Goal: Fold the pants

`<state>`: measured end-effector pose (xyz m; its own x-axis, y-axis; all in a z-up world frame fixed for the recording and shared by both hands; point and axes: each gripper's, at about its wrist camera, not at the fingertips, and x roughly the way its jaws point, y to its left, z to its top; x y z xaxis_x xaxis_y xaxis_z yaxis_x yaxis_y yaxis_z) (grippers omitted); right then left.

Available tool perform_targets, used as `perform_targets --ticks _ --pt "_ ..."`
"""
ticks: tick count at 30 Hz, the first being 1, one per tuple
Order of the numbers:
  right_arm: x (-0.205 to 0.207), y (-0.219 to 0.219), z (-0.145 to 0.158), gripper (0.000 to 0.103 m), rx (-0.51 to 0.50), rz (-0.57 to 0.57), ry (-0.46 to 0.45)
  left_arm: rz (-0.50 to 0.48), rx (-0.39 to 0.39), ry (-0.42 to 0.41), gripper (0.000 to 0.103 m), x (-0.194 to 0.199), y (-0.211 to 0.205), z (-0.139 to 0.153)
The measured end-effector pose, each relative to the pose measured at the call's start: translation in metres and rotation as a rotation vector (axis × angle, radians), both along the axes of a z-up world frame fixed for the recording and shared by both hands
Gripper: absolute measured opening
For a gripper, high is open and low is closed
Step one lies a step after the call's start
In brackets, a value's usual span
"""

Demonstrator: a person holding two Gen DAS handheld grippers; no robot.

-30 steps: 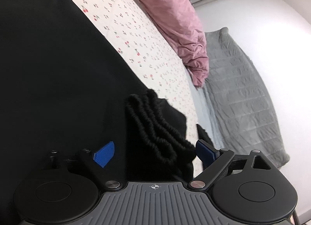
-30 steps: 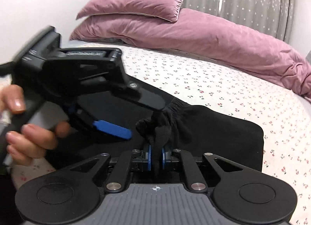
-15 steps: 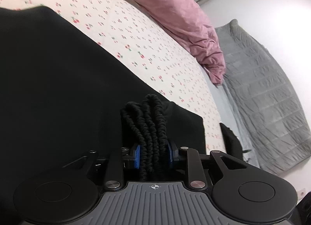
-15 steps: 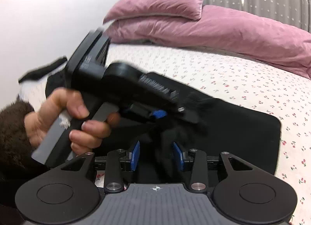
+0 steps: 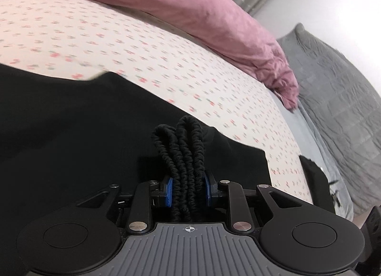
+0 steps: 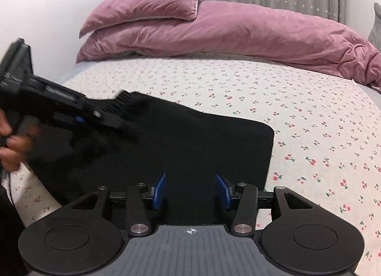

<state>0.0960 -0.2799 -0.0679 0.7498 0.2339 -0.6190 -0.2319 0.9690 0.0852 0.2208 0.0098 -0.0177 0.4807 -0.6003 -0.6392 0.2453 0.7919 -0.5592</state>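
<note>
Black pants (image 6: 190, 142) lie on the cherry-print bed sheet (image 6: 309, 118). In the left wrist view my left gripper (image 5: 188, 189) is shut on the gathered elastic waistband (image 5: 183, 147) of the pants (image 5: 71, 121), which bunches up between the blue pads. In the right wrist view my right gripper (image 6: 190, 188) is open and empty, just above the near edge of the pants. The left gripper (image 6: 59, 109) shows there at the left, blurred, held by a hand over the pants.
Pink pillows (image 6: 147, 11) and a pink duvet (image 6: 273, 37) lie at the head of the bed. A grey quilt (image 5: 338, 90) hangs at the bed's right side. A dark item (image 5: 314, 180) lies at the bed's right edge.
My left gripper closed on the bunched waistband and holds it. My right gripper let go of the waistband, opened, and drew back; the pants now lie flatter in its view.
</note>
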Motion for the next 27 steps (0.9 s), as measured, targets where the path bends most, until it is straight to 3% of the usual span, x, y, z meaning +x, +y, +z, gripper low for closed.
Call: perform_targets --ticks 15,27 --pt "0.027 0.064 -0.006 0.057 -0.046 0.104 0.012 0.167 -0.01 -0.012 0.022 0.002 0.133 0.007" --pt "0.034 0.089 -0.011 0.061 -0.066 0.162 0.013 0.299 0.003 -0.032 0.022 0.002 0.199 0.006"
